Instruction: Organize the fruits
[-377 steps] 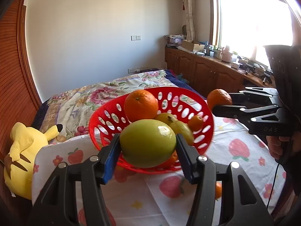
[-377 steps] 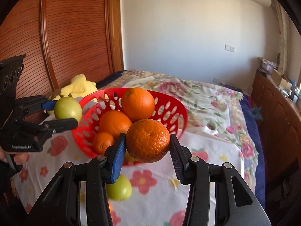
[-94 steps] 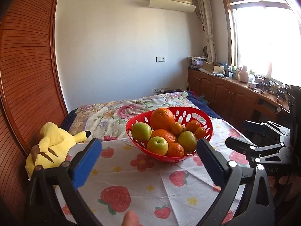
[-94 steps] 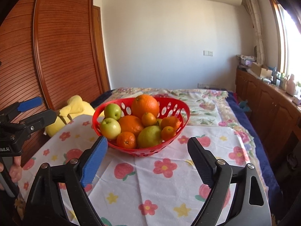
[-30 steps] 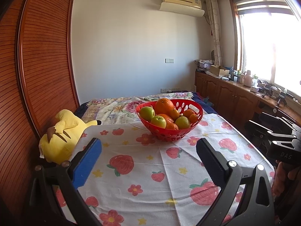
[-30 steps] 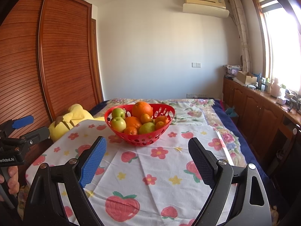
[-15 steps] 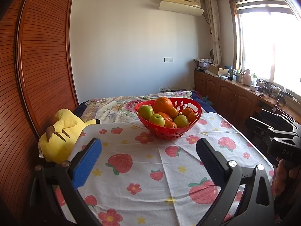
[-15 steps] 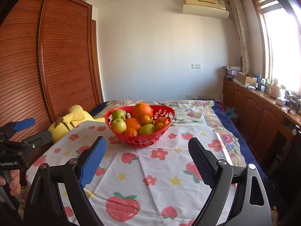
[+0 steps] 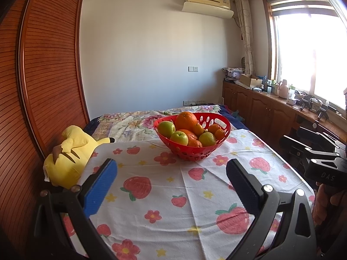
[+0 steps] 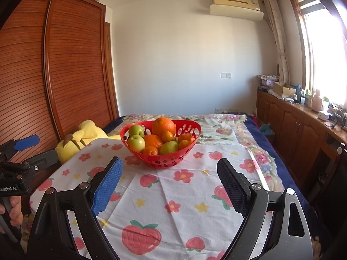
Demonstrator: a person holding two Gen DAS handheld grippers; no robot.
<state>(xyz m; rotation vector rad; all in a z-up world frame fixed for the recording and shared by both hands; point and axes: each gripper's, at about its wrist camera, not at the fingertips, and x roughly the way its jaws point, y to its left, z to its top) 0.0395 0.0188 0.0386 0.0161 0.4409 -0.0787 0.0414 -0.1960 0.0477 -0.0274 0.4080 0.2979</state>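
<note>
A red perforated basket (image 9: 224, 130) stands on the far part of the table, also in the right wrist view (image 10: 196, 132). It holds a big orange (image 9: 186, 119), green apples (image 9: 179, 138), smaller oranges and mandarins (image 10: 153, 141). My left gripper (image 9: 171, 171) is open and empty, held back over the near part of the table. My right gripper (image 10: 169, 169) is open and empty too, well short of the basket. Each gripper shows at the edge of the other's view.
A white cloth with strawberries and flowers (image 9: 195, 186) covers the table. A yellow plush toy (image 9: 69, 151) lies at the left edge beside a wooden wardrobe (image 10: 65, 75). A bed with a floral cover (image 10: 221, 127) is behind, and wooden cabinets (image 9: 271, 112) stand at the right.
Since 12.6 s ago both grippers let go of their fruit, which lies in the basket, opened, and drew back. Over the last second they hardly moved.
</note>
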